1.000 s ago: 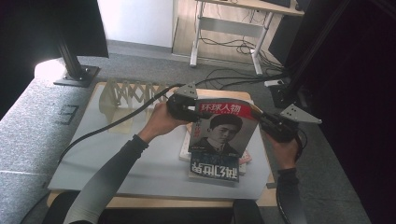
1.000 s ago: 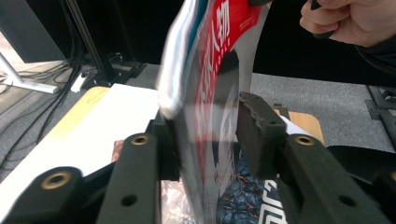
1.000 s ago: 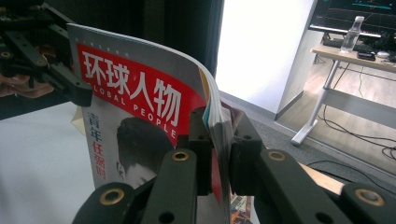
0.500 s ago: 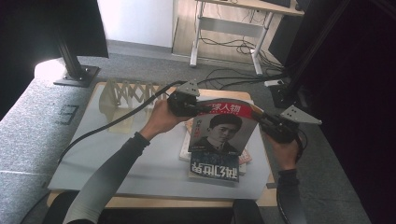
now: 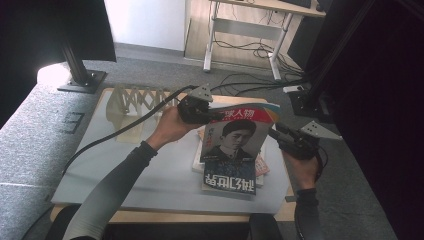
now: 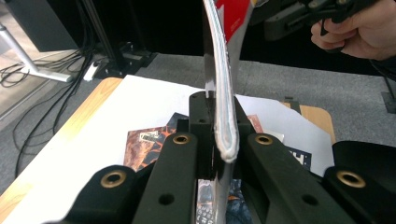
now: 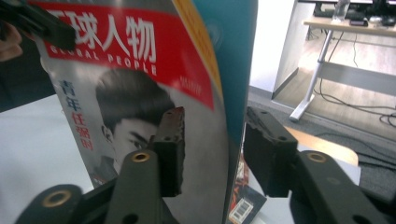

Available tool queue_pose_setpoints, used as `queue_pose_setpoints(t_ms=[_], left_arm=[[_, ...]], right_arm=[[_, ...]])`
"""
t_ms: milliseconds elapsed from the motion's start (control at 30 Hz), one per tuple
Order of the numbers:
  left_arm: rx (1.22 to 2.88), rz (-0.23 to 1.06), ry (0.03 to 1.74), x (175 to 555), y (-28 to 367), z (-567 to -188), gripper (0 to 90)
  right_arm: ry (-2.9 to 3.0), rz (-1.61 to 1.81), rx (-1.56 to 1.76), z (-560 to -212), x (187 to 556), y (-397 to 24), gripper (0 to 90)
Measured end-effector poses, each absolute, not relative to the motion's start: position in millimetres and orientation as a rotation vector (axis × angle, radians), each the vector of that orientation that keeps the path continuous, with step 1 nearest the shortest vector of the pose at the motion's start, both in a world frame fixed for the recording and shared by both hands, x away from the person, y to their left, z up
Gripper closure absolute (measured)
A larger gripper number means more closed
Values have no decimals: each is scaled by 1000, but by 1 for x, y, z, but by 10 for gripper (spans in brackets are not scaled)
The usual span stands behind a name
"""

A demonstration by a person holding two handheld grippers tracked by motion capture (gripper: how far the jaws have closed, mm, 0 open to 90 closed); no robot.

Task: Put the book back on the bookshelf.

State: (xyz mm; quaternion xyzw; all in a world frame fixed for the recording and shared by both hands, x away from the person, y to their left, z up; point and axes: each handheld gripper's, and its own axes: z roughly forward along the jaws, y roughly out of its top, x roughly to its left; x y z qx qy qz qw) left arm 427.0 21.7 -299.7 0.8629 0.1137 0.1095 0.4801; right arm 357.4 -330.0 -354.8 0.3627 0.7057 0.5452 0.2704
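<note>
**Magazine changing hands above the stack**

Above the table (image 5: 150, 195), the magazine (image 5: 235, 137) is hanging upright, cover facing the person. The left tool (image 6: 215, 135) is clamping its top corner tight; in the left gripper view the page edges are sitting pinched between the jaws. The right tool (image 7: 212, 149) is straddling the opposite edge, and its jaws have just been opening: the magazine is passing between them, but a gap is showing on the spine side, so they are no longer pressing.

With only one corner carrying the weight, the paper is likely to sag and swing. To do this step well, the left hand (image 5: 170, 131) should be keeping its grip steady and level while the right tool is drawing clear sideways without dragging the cover. Lowering should then go slowly, bottom edge first, squarely onto the stack (image 5: 227, 175) lying below.

How many items are in the stack is hard to make out, since the magazine is covering most of it. The wooden rack (image 5: 132, 102) is partly hidden behind the left tool's cable.
</note>
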Motion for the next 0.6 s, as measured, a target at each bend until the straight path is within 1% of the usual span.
queue_pose_setpoints(t_ms=[400,600], left_arm=[[2135,320,282,421,26,-297,856],[2117,326,295,422,27,-299,860]], right_arm=[[1954,1319,1109,-390,367,-326,281],[2005,1254,1159,-410,373,-322,187]])
